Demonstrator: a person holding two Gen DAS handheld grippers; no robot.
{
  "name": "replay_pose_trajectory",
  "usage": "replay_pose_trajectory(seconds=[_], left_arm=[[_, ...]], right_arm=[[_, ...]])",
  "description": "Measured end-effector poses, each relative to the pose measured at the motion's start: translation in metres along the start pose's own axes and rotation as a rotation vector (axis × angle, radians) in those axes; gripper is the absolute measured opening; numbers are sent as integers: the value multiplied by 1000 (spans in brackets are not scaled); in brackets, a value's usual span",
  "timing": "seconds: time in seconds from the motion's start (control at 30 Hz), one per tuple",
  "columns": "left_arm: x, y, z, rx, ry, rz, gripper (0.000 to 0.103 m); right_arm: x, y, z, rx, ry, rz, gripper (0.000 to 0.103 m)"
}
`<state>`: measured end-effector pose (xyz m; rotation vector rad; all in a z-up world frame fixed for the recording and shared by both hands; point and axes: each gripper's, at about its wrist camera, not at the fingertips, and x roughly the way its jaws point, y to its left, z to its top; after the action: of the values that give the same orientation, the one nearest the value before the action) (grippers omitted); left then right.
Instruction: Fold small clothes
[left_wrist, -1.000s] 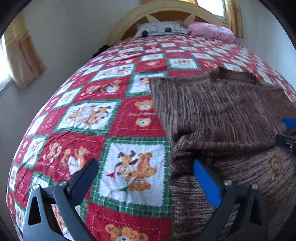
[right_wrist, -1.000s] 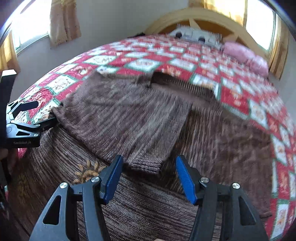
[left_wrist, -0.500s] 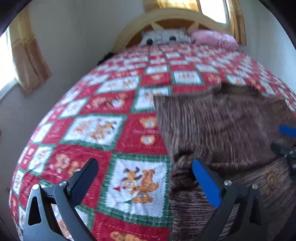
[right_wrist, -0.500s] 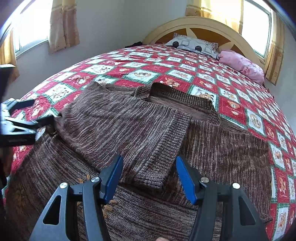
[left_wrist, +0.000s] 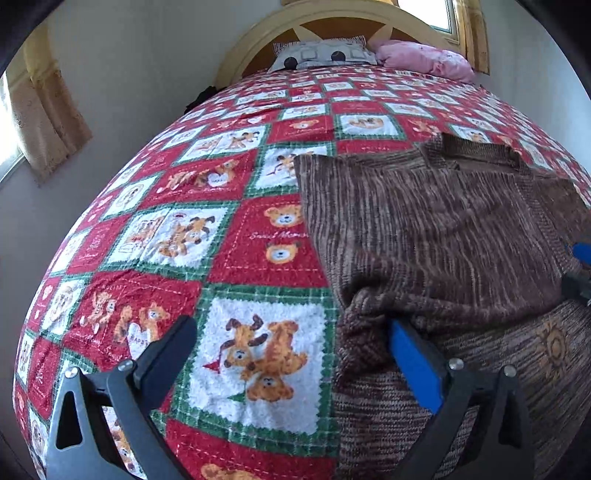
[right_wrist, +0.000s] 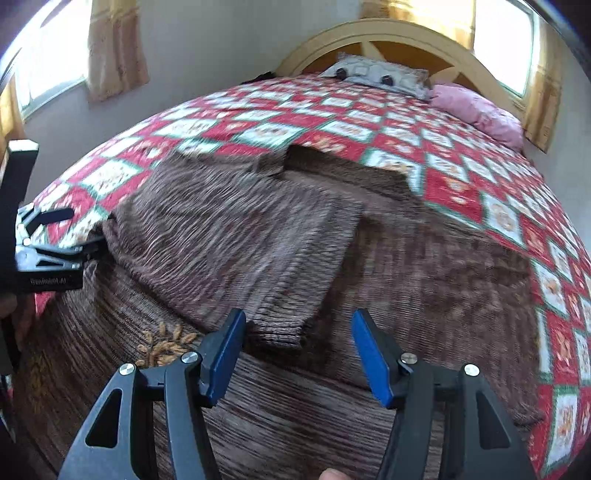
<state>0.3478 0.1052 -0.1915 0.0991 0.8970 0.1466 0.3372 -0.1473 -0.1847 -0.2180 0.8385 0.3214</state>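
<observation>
A brown knitted sweater (right_wrist: 424, 266) lies flat on the bed, neck towards the headboard. Its left sleeve (right_wrist: 236, 251) is folded across the chest, cuff near my right gripper. My right gripper (right_wrist: 297, 356) is open and empty, just above the sweater in front of the cuff. My left gripper (left_wrist: 291, 354) is open and empty at the sweater's left edge (left_wrist: 354, 332), one finger over the quilt and the blue-padded one against the knit. It also shows in the right wrist view (right_wrist: 66, 229). The right gripper's tip shows in the left wrist view (left_wrist: 580, 266).
The bed has a red, green and white teddy-bear quilt (left_wrist: 177, 236). A grey pillow (left_wrist: 321, 55) and a pink pillow (left_wrist: 424, 59) lie by the curved wooden headboard (right_wrist: 388, 40). Walls and curtained windows stand on both sides.
Both grippers have stayed open and shifted only slightly over the sweater. The folded sleeve lies where it was.
</observation>
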Motion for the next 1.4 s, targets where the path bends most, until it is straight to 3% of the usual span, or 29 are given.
replay_pose_trajectory(seconds=[0.1, 0.2, 0.23, 0.47, 0.73, 1.0, 1.4], left_arm=[[-3, -2, -2, 4, -2, 4, 103], [-2, -2, -2, 0, 3, -2, 103], [0, -1, -2, -5, 7, -10, 103], [-9, 2, -4, -26, 10, -8, 103], [-21, -14, -18, 22, 8, -24, 103], [-59, -13, -27, 18, -43, -53, 103], [-121, -25, -82, 82, -94, -143, 103]], right_arm=[[-11, -20, -6, 51, -11, -30, 61], [0, -38, -18, 97, 72, -57, 61], [-1, -40, -21, 93, 63, -47, 61], [-23, -35, -28, 79, 29, -50, 61], [-22, -26, -38, 9, 74, -130, 61], [-66, -11, -61, -8, 5, -122, 61], [-104, 3, -125, 8, 57, -100, 61]])
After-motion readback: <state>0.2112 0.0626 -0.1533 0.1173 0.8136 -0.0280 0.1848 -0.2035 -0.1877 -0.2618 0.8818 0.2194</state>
